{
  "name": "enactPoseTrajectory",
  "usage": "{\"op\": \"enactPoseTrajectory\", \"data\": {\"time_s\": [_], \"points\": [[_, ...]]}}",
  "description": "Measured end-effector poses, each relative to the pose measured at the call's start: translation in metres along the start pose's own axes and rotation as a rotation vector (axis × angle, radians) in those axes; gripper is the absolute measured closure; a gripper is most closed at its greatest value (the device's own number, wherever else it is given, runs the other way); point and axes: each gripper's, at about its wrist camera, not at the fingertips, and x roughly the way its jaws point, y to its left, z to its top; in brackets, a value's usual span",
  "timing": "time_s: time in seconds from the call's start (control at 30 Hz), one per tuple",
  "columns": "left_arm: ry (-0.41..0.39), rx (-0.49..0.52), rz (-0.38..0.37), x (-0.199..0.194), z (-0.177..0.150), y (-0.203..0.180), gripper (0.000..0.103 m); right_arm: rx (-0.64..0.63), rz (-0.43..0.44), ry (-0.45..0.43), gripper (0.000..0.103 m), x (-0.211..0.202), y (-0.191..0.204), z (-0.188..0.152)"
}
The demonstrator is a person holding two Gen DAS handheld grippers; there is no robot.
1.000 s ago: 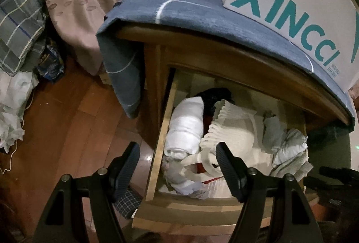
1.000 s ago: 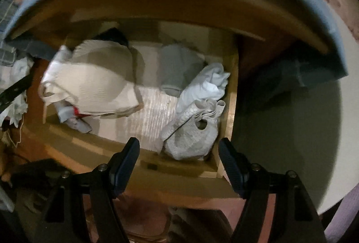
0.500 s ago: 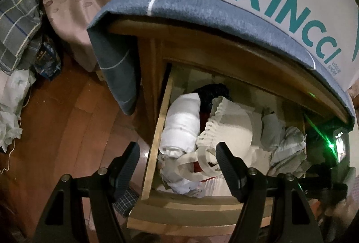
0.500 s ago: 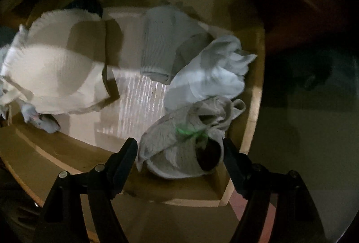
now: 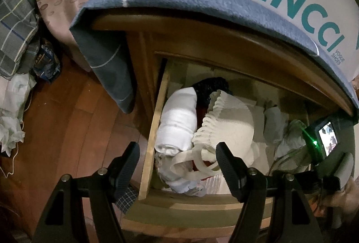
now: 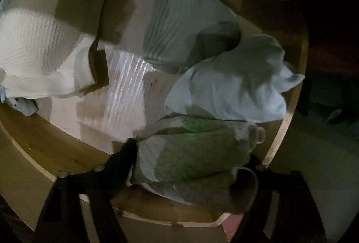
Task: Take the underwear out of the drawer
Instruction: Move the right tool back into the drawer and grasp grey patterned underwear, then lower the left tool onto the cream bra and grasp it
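Right gripper (image 6: 190,160) had dropped from above the drawer (image 5: 154,130) into its front right corner, jaws closing around the grey speckled underwear (image 6: 193,153), firm grip not confirmed. The underwear was crumpled, lying inside the drawer beside a white garment (image 6: 235,86). Left gripper (image 5: 177,164) stayed open, empty, over the drawer's left side.

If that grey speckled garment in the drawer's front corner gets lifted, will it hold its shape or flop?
The grey speckled garment looks like soft, crumpled knit, so it will probably sag and unfold. Probably light. Its loose band might drag the white garment lying against it.
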Motion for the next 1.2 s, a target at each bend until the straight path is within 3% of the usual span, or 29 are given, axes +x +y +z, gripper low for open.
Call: {"op": "enactPoseTrajectory", "data": {"time_s": [0.1,0.3,0.5,0.63,0.8,0.9,1.13,1.2], "points": [[0.005,0.001,0.005,0.002,0.001,-0.002,0.031,-0.002,0.001,-0.047,0.061,-0.008,-0.004,-0.009],[0.000,0.025,0.050,0.005,-0.002,-0.004,0.031,0.065,0.019,-0.139,0.072,-0.021,-0.009,-0.034],[0.032,0.034,0.040,0.012,-0.002,-0.008,0.031,0.225,0.179,-0.225,0.075,-0.040,-0.031,-0.055],[0.046,0.022,-0.022,0.015,0.000,-0.014,0.031,0.277,0.217,-0.263,0.076,-0.041,-0.033,-0.071],[0.052,0.031,-0.033,0.020,0.000,-0.027,0.031,0.299,0.265,-0.264,0.077,-0.048,-0.061,-0.077],[0.038,0.079,-0.014,0.022,0.001,-0.038,0.031,0.292,0.283,-0.257,0.077,-0.046,-0.062,-0.076],[0.015,0.358,0.006,0.028,-0.005,-0.077,0.030,0.304,0.323,-0.240,0.077,-0.036,-0.051,-0.063],[0.041,0.392,0.007,0.035,-0.005,-0.083,0.027,0.299,0.323,-0.240,0.076,-0.037,-0.051,-0.065]]}}
